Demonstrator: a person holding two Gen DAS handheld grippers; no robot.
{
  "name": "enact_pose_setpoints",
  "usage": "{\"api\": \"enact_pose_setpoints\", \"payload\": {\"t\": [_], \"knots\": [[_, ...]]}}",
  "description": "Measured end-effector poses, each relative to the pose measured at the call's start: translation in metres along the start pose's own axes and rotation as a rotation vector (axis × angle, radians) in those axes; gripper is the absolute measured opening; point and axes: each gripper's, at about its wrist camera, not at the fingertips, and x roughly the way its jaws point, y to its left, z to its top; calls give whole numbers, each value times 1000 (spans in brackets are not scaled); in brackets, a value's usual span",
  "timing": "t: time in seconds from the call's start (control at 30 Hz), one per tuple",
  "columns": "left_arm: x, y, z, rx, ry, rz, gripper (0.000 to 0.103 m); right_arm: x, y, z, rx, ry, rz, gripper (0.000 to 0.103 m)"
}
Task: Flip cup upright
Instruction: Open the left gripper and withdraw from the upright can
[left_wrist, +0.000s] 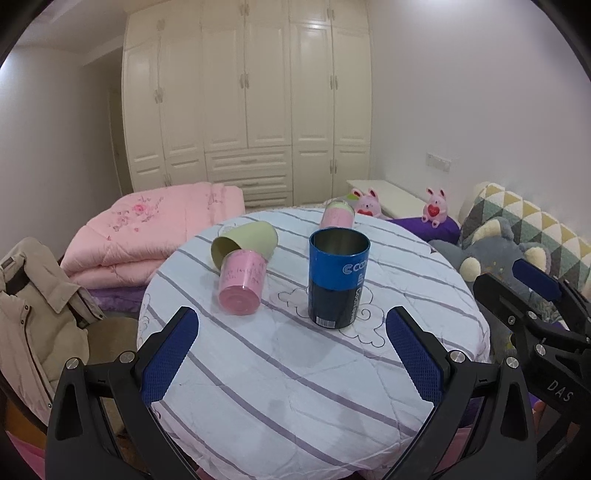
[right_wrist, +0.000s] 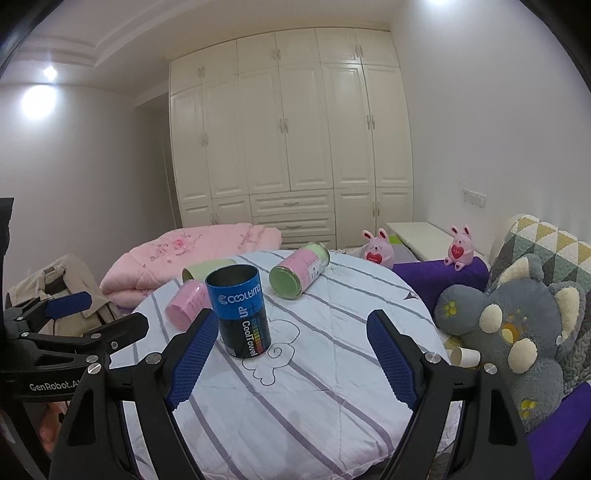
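table (left_wrist: 295, 387) | blue cup (left_wrist: 338, 277) upright | both tools spread, empty

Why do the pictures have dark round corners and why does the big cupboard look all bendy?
Both views come through fisheye lenses, so black edges ring each picture. In the left wrist view the wardrobe bulges and leans; in the right wrist view it curves too, and two ceiling lights glare white at the left. The blue can stays sharp, with only soft shadows on the striped tablecloth.
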Motion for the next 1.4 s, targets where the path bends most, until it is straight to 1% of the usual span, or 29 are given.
{"api": "enact_pose_setpoints", "payload": {"t": [0.4, 0.57, 0.73, 1.1, 1.23, 1.3, 1.4], "knots": [[-9, -2, 4, -7, -50, -4, 103, -7, -4, 1, 21, -38, 9, 84], [-8, -6, 6, -4, -36, 1, 103, -7, -6, 3, 38, -50, 16, 84], [-6, -12, 10, -4, -29, 15, 103, -7, -14, 2, 60, -43, 29, 84], [3, -37, 14, 17, -10, 20, 103, -7, -56, -5, 218, -55, 102, 84], [6, -43, 21, 16, 15, 20, 103, -1, -59, -5, 220, -48, 108, 84], [7, -45, 26, 19, 31, 28, 103, 6, -58, -2, 207, -10, 101, 84], [10, -48, 36, 29, 51, 28, 103, 9, -56, 6, 169, 15, 90, 84]]}}
